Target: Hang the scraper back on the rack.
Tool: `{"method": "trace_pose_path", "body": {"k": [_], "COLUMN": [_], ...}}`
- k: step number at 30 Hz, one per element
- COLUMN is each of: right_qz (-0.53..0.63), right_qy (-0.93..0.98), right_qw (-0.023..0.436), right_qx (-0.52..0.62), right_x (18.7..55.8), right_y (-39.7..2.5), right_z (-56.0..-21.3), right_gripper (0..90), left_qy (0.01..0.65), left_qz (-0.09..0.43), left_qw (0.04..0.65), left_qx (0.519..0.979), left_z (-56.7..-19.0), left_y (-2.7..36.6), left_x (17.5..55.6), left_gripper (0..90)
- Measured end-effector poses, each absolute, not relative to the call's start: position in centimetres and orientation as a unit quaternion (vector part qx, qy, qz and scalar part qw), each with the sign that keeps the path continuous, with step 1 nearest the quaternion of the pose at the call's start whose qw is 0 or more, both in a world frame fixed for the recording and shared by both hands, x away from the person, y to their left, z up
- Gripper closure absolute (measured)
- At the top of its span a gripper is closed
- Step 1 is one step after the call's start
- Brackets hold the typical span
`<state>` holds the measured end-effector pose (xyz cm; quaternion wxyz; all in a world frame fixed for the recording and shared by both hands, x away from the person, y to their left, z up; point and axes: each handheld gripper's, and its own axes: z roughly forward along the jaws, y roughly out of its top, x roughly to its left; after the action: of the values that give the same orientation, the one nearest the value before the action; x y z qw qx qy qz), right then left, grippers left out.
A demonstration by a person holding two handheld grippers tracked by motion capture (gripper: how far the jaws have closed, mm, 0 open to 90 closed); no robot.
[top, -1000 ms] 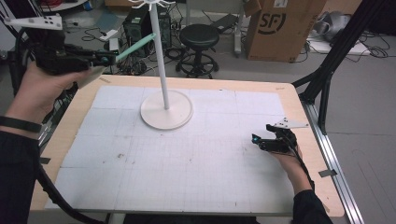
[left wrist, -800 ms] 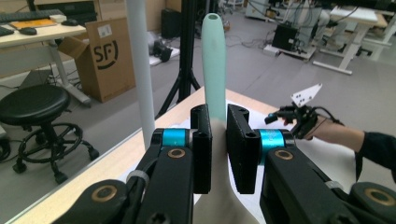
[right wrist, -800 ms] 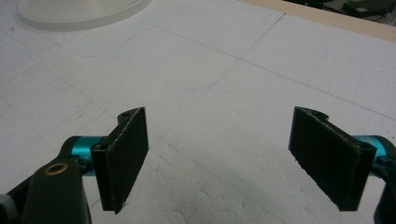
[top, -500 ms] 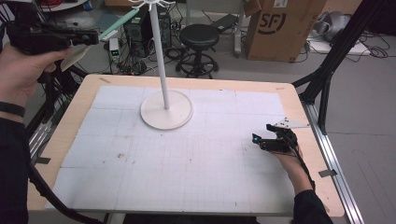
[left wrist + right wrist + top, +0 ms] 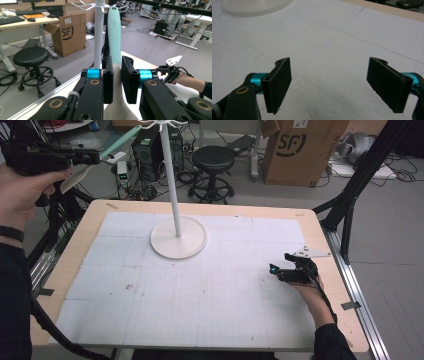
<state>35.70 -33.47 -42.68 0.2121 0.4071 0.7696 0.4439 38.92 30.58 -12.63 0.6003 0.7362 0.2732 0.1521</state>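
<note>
My left gripper (image 5: pixel 75 159) is held high off the table's far left corner, shut on a long utensil (image 5: pixel 114 30) with a cream wide end and a mint-green blade. The blade points up past the hooks of a white stand (image 5: pixel 99 37). That stand (image 5: pixel 173 185) rises from a round base (image 5: pixel 178 238) on the far middle of the mat. My right gripper (image 5: pixel 281 272) rests low on the mat at the right. Its jaws stand wide apart with nothing between them (image 5: pixel 329 85). The left gripper view shows the right hand with its gripper (image 5: pixel 170 72) farther off.
A white gridded mat (image 5: pixel 200 295) covers the wooden table (image 5: pixel 85 240). Beyond the far edge stand a black stool (image 5: pixel 214 160), a cardboard box (image 5: pixel 305 150) and a computer tower (image 5: pixel 150 147). Black frame legs (image 5: pixel 350 195) rise at the right.
The left hand has lifted the utensil up and to the far left, then held about level. The right gripper has stayed in place, open.
</note>
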Motion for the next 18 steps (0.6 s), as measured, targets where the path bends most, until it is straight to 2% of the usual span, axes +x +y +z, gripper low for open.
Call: {"method": "trace_pose_path", "body": {"k": [18], "right_qz": [0.446], "right_qy": [0.768], "right_qw": [0.214], "right_qx": [0.408], "right_x": [35.69], "right_y": [-33.52], "right_z": [-42.64], "right_gripper": [19.2], "left_qy": [0.28], "left_qz": [0.151], "left_qw": [0.588], "left_qx": [0.743], "left_z": [-13.01], "left_y": [29.87], "left_x": [39.4], "left_gripper": [80.6]}}
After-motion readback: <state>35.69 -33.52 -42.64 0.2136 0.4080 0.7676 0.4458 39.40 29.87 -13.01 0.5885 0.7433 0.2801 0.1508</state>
